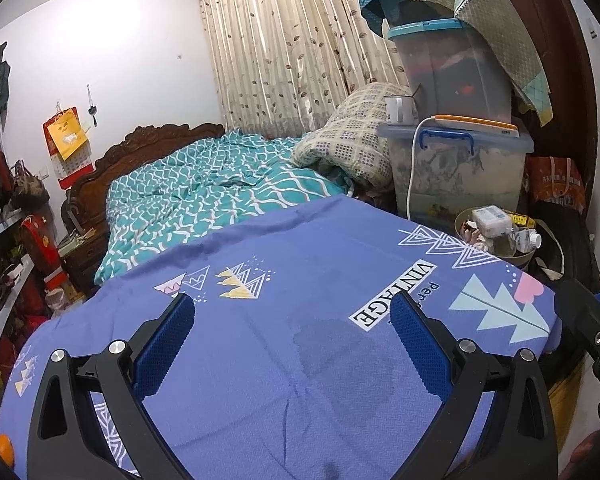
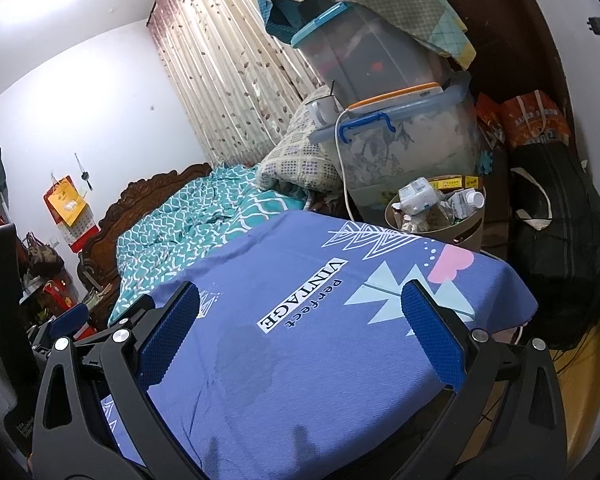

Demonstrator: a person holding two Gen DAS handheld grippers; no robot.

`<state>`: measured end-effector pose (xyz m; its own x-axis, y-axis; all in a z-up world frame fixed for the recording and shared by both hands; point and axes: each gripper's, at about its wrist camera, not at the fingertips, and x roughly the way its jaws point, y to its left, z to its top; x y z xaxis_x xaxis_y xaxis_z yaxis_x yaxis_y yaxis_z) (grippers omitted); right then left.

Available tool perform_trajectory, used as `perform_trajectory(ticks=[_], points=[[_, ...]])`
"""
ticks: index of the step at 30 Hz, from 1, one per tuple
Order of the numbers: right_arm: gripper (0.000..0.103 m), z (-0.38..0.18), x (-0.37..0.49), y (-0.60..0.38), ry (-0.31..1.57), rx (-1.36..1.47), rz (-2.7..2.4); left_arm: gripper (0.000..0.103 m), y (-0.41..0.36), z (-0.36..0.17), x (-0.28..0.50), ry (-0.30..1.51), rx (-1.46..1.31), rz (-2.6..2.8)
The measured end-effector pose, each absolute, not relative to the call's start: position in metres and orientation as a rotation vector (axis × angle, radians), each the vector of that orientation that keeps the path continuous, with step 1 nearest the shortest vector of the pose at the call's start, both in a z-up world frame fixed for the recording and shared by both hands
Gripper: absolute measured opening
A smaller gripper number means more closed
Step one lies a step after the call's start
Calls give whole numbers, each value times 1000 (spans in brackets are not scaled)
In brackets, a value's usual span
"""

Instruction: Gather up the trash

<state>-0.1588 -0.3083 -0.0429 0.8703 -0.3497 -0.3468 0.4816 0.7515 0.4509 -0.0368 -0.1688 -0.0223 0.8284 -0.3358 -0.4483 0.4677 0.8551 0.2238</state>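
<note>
A round tan trash bin (image 1: 528, 258) stands past the far right corner of the purple-covered table (image 1: 280, 260), filled with several pieces of trash, among them a white packet (image 1: 490, 220) and a plastic bottle (image 1: 528, 239). The bin also shows in the right wrist view (image 2: 470, 232) with the packet (image 2: 418, 196) and the bottle (image 2: 466, 202). My left gripper (image 1: 292, 306) is open and empty above the cloth. My right gripper (image 2: 302, 294) is open and empty above the same cloth (image 2: 300, 280). A dark damp patch (image 1: 340, 352) marks the cloth.
Two stacked clear storage boxes (image 1: 456, 160) with a white mug (image 1: 398, 110) stand behind the bin. A bed with a teal quilt (image 1: 204, 196) lies beyond the table. Shelves (image 1: 4, 240) line the left wall. Black and orange bags (image 2: 560, 216) sit at the right.
</note>
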Motion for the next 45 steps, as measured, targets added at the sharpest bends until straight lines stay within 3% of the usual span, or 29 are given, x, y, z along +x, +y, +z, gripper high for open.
perform_trajectory(ticks=[45], points=[[100, -44, -168, -319, 246, 601, -477, 94, -186, -34, -40, 460, 385, -485]])
